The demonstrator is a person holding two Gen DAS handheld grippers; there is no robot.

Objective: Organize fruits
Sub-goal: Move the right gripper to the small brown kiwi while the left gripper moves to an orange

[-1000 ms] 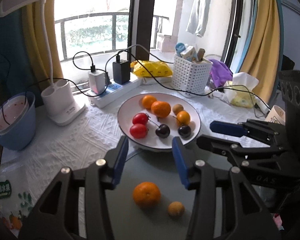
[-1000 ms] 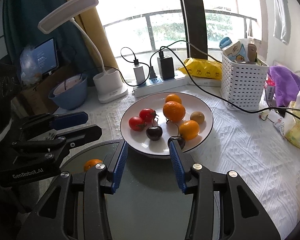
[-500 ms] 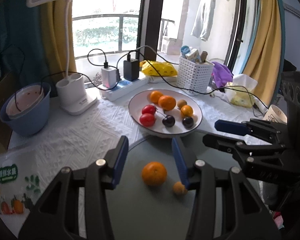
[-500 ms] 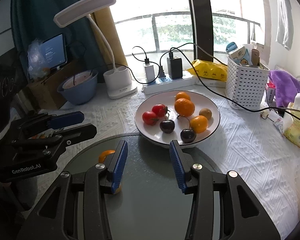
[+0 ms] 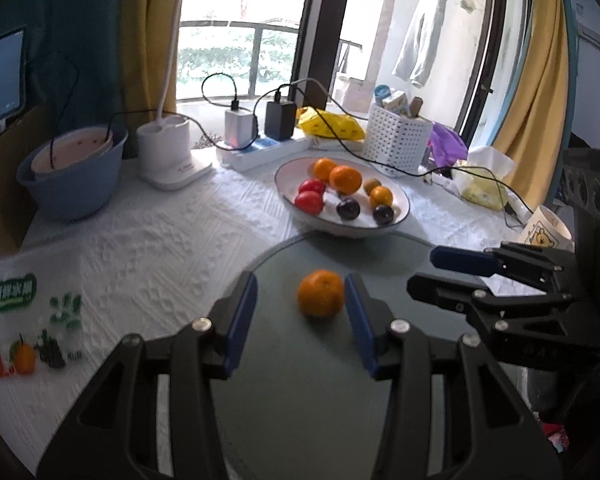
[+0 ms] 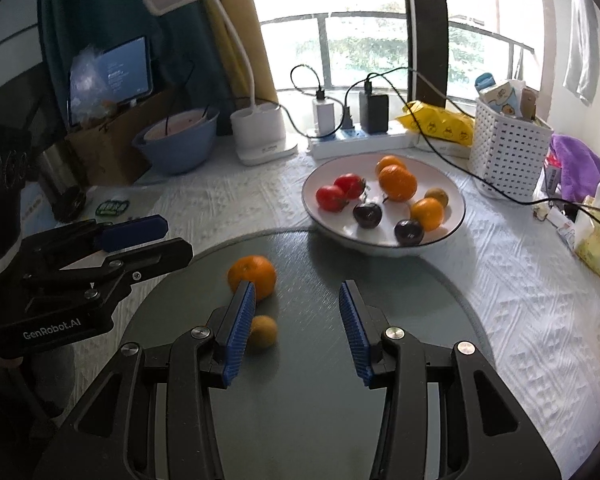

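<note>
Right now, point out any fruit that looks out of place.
Two pieces sit loose on the grey board, apart from the white bowl with the rest: an orange and a small brownish fruit beside it. Nothing looks spilled or damaged.

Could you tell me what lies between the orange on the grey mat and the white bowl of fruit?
Only bare grey mat separates the orange from the white bowl; the right wrist view shows it.
</note>
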